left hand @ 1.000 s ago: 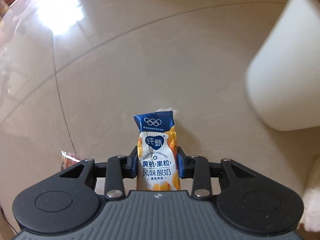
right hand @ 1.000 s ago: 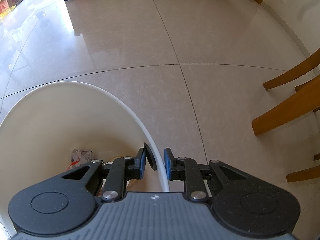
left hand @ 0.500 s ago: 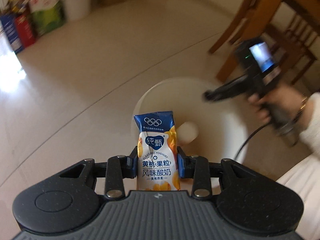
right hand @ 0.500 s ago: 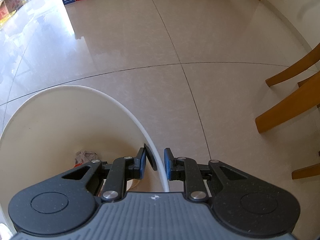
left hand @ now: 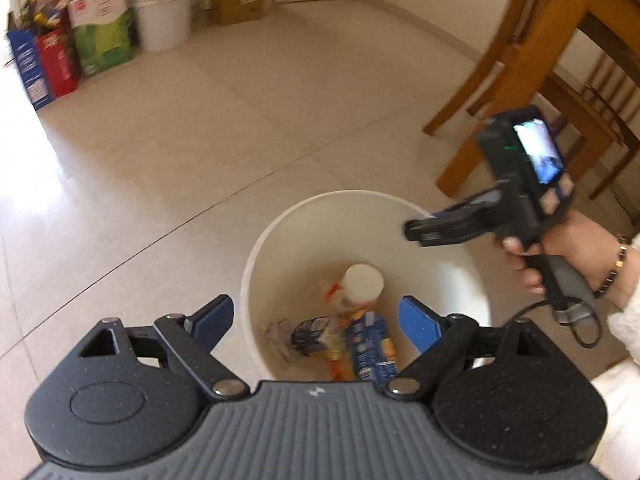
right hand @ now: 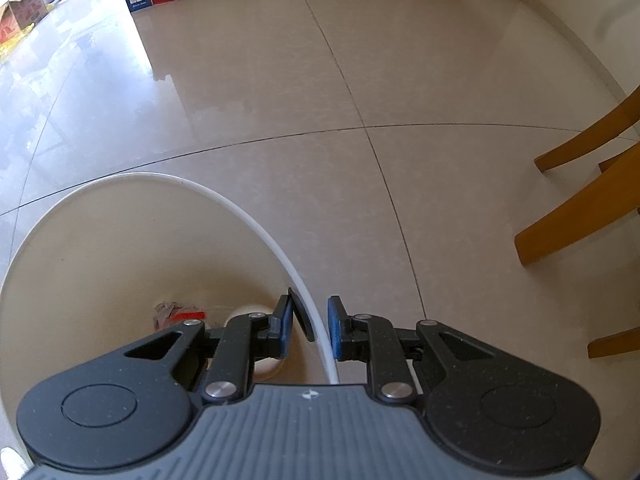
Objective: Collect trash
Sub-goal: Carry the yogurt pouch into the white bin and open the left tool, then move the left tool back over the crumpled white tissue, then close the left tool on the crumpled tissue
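My left gripper (left hand: 316,316) hangs over the white bin (left hand: 360,194), its jaws opening wide with nothing between the blue pads. The blue and orange yogurt pouch (left hand: 374,354) lies at the bin's bottom among wrappers, beside a white cup (left hand: 362,282). My right gripper (right hand: 318,330) is shut on the bin's rim (right hand: 160,176), one pad inside the wall and one outside. The left wrist view shows that right gripper (left hand: 418,232) at the bin's right edge, held by a person's hand (left hand: 580,256). A crumpled wrapper (right hand: 172,314) shows inside the bin.
Wooden chair legs (left hand: 500,92) stand right of the bin, and more chair legs (right hand: 580,216) show in the right wrist view. Cartons (left hand: 56,60) and a white bucket (left hand: 162,20) line the far wall. Glossy tile floor (right hand: 280,80) stretches ahead.
The left gripper rose from the floor to above the bin with the yogurt pouch, then opened; the pouch now lies in the bin. The right gripper kept its hold on the rim.
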A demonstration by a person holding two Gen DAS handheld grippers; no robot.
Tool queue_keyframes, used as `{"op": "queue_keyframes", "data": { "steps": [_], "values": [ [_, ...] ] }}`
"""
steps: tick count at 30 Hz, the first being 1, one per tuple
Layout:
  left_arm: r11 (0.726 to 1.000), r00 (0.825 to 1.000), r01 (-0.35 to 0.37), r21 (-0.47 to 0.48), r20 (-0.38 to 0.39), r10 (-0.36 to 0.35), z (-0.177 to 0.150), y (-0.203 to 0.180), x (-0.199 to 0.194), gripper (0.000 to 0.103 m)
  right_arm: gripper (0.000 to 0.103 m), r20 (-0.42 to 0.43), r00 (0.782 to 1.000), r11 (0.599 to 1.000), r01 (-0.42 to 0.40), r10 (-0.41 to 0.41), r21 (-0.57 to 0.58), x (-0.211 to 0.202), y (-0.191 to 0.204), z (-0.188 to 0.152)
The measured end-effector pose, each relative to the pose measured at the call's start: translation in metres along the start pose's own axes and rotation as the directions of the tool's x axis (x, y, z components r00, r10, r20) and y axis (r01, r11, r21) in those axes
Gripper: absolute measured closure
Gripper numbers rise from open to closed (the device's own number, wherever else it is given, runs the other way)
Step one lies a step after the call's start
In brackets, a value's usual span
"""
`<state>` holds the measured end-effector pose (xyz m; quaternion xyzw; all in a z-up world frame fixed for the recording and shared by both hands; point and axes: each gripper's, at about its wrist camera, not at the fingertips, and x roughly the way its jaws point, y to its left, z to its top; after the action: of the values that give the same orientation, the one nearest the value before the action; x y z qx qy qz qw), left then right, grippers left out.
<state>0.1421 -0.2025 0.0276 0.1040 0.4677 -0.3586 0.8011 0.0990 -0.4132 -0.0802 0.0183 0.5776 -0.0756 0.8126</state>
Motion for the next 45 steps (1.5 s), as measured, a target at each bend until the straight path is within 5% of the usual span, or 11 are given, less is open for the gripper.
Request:
{"op": "queue_keyframes", "data": {
  "steps": [7, 20, 25, 32, 38, 42, 45],
  "values": [
    [0.981, 0.995, -0.095, -0.168, -0.001, 0.096, -0.029, 0.066, 0.001, 0.014, 0.081, 0.004, 1.000, 1.000, 0.010, -0.010, -0.013, 0.001, 0.006, -0.003],
    [0.881, 0.967, -0.253, -0.399, -0.121, 0.223, -0.119, 0.156, 0.084, 0.014, 0.080, 0.006, 1.000, 0.999, 0.021, -0.021, -0.024, -0.002, 0.015, -0.004],
    [0.795, 0.956, -0.292, -0.532, -0.167, 0.240, -0.167, 0.185, 0.131, 0.017, 0.080, 0.008, 1.000, 0.999, 0.027, -0.027, -0.037, -0.003, 0.017, -0.005],
    [0.589, 0.956, -0.290, -0.754, -0.206, 0.208, -0.211, 0.215, 0.177, 0.023, 0.080, 0.008, 0.999, 0.999, 0.031, -0.031, -0.040, -0.003, 0.019, -0.004],
    [0.455, 0.945, -0.310, -0.835, -0.218, 0.245, -0.211, 0.237, 0.196, 0.031, 0.080, 0.010, 0.999, 0.998, 0.039, -0.038, -0.052, -0.003, 0.022, -0.004],
    [0.417, 0.926, -0.359, -0.835, -0.265, 0.268, -0.213, 0.239, 0.208, 0.046, 0.080, 0.011, 0.999, 0.998, 0.041, -0.040, -0.055, -0.002, 0.024, -0.005],
    [0.436, 0.915, -0.384, -0.814, -0.269, 0.302, -0.209, 0.235, 0.208, 0.061, 0.080, 0.012, 0.999, 0.997, 0.043, -0.042, -0.058, -0.002, 0.024, -0.005]
  ]
}}
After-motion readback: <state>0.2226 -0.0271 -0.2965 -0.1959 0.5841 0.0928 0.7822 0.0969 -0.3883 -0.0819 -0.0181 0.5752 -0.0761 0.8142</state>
